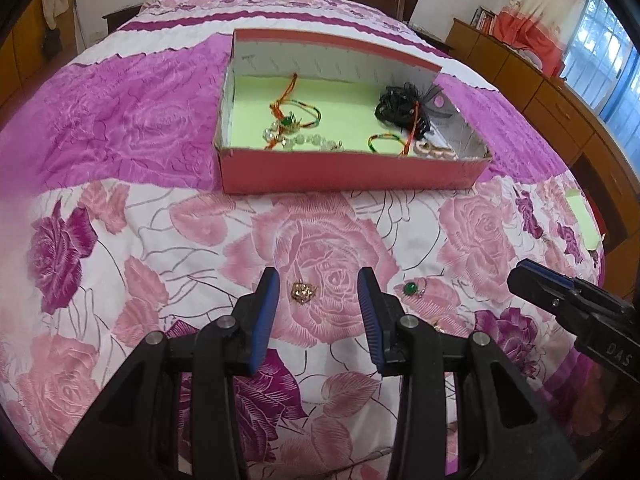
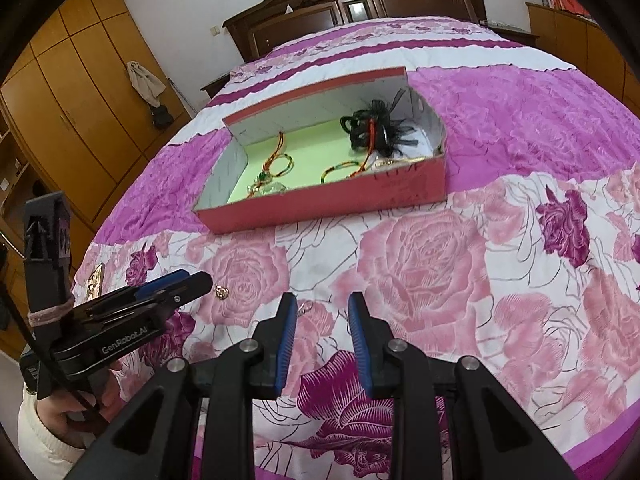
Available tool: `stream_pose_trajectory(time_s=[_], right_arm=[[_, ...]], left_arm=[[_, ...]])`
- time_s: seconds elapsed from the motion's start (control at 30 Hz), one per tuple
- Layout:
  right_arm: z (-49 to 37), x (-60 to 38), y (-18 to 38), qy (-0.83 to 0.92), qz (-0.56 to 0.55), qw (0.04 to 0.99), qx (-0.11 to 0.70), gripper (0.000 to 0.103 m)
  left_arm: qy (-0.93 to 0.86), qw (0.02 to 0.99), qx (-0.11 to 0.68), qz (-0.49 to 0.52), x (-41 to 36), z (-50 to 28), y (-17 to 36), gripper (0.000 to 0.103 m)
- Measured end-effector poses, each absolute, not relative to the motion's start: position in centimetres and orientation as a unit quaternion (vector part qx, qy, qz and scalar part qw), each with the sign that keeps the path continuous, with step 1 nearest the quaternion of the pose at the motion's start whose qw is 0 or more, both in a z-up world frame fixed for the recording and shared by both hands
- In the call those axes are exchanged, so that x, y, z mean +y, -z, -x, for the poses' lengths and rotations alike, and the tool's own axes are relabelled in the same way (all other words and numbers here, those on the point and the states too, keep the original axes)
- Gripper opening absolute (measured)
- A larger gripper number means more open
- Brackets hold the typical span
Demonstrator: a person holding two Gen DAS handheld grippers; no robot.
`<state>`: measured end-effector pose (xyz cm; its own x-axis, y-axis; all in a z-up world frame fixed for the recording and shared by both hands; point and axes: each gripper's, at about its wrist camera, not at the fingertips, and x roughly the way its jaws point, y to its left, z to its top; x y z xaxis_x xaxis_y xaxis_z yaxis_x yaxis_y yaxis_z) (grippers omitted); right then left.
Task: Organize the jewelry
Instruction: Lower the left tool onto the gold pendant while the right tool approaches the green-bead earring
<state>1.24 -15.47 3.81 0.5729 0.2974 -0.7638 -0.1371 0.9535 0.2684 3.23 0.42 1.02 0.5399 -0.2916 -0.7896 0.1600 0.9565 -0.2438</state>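
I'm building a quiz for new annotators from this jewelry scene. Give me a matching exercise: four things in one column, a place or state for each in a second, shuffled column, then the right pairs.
Things:
1. gold ring
2. green-stone ring
3. black hair ties
4. left claw

Places or states:
A. in the box, at its right end
B. on the bedspread, between two open fingers
C. on the bedspread, just right of the left claw
D. open, holding nothing

Pairs: 1-B, 2-C, 3-A, 4-D
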Motion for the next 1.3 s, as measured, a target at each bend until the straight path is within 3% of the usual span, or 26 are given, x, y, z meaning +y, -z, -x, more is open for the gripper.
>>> stream_pose_trajectory(time_s=[0.53,0.7,0.77,1.3], right_arm=[[-1.5,-15.5,-2.5,-0.118,-0.093,0.876,0.459,0.029],[-1.6,-15.6,-2.3,-0.117,-0.094,0.874,0.461,0.029],[-1.6,-15.6,-2.3,-0.117,-0.094,0.874,0.462,0.029],[-1.9,-14.7,-2.0,-0.122,-0.089,0.874,0.461,0.029]], left_arm=[[0.137,0.863,0.483,0.061,-0.2,-3.9,1.5,0.03],[0.134,0.863,0.483,0.061,-0.1,-4.0,1.8,0.018],[0.133,0.863,0.484,0.063,0.0,-4.1,1.9,0.008],[0.124,0.88,0.454,0.071,0.9,-3.5,0.0,0.008]])
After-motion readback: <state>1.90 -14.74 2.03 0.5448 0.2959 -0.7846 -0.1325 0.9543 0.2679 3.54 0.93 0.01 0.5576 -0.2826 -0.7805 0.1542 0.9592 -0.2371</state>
